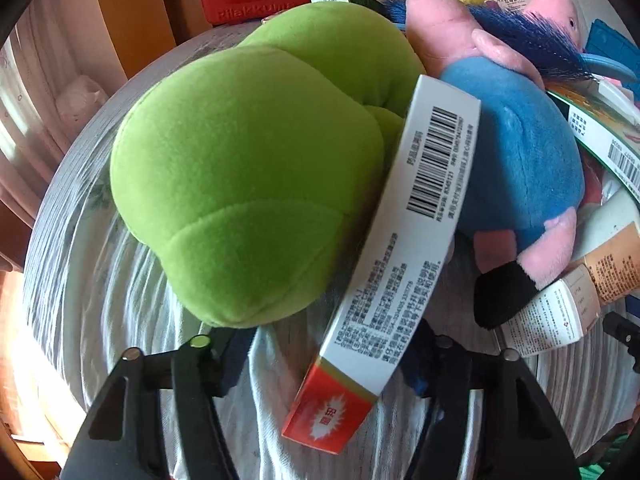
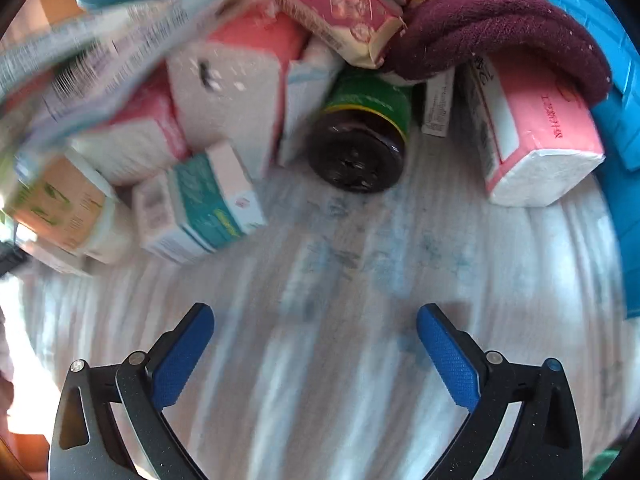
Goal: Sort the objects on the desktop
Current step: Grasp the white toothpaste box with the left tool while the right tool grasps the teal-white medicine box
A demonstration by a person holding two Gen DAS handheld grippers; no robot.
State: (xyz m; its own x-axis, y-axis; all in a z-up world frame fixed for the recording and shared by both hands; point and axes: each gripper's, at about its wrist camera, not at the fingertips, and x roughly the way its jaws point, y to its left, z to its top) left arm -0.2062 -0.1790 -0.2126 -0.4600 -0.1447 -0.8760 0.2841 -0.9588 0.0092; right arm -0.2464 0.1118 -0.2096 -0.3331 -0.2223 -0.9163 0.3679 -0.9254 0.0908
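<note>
Left gripper: jaws astride the red end of a long white carton; whether the pads press on it cannot be told. The carton slants between a green plush toy and a pink-and-blue plush pig, all lying on a striped cloth. Right gripper: blue pads apart over bare cloth; beyond lie a teal-and-white box, a dark jar with a green label, pink tissue packs and a maroon towel.

The right gripper hangs with jaws wide apart (nothing between them) over pale striped cloth. Beyond it lies a dark jar with a green label; a maroon towel drapes above-right of the jar, a teal box left of it.
</note>
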